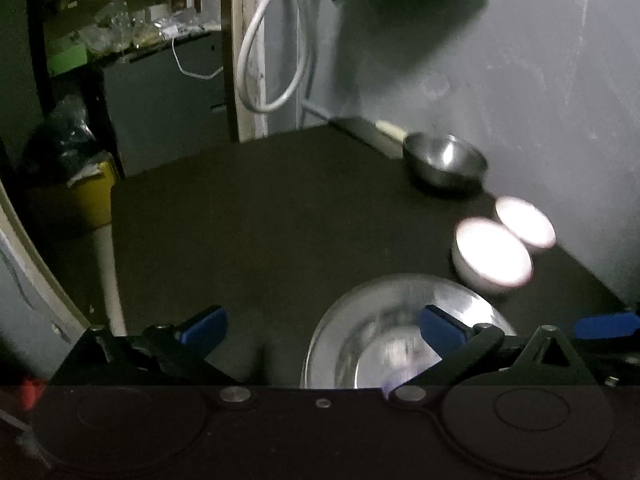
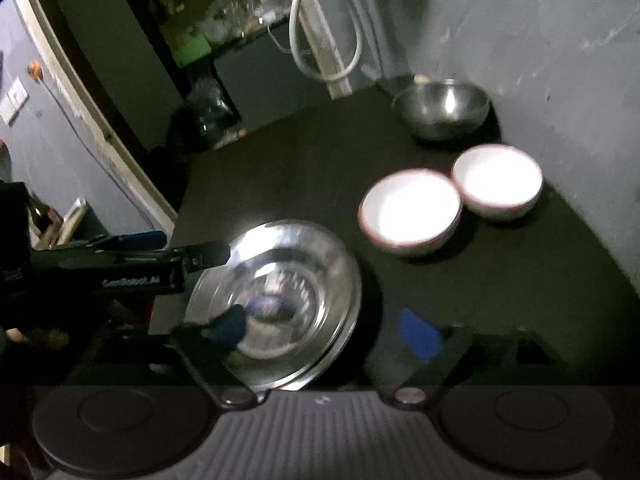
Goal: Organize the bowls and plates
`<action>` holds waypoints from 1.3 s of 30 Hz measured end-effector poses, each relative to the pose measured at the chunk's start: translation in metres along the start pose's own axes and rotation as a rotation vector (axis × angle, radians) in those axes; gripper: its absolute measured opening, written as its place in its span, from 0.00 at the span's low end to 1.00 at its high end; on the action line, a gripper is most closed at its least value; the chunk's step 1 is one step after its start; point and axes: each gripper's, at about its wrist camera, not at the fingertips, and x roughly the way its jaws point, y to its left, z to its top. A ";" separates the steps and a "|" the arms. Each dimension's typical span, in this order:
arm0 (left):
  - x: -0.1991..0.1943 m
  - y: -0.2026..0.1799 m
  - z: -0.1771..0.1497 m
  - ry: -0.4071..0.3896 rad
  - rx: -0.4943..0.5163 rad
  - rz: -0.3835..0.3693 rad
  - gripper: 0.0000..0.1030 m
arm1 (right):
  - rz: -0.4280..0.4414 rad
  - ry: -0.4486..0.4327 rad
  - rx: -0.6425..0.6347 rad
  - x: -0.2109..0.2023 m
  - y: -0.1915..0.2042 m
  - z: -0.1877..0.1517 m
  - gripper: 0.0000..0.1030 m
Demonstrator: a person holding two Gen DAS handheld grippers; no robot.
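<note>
Steel plates (image 2: 276, 304) stacked at the dark surface's (image 1: 260, 220) near edge; two white bowls (image 2: 410, 210) touching by the wall-side edge, steel bowl (image 2: 442, 110) at the far corner. Left claw (image 1: 322, 326) and right claw (image 2: 326, 330) both gape wide, gripping nothing, straddling the plates' rim.

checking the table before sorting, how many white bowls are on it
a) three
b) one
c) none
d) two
d: two white bowls sit side by side near the wall, between the steel bowl and the steel plate.
</note>
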 end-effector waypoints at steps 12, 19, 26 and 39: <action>0.095 -0.031 0.100 -0.090 -0.074 -0.061 0.99 | -0.198 -0.217 0.034 0.040 -0.058 0.093 0.99; 0.156 -0.052 0.140 -0.043 -0.155 -0.079 0.99 | -0.269 -0.225 0.097 0.096 -0.081 0.128 0.89; 0.195 -0.062 0.150 0.035 -0.185 -0.150 0.99 | -0.290 -0.190 0.146 0.124 -0.108 0.138 0.77; 0.221 -0.084 0.153 0.081 -0.182 -0.220 0.35 | -0.252 -0.182 0.150 0.137 -0.121 0.144 0.42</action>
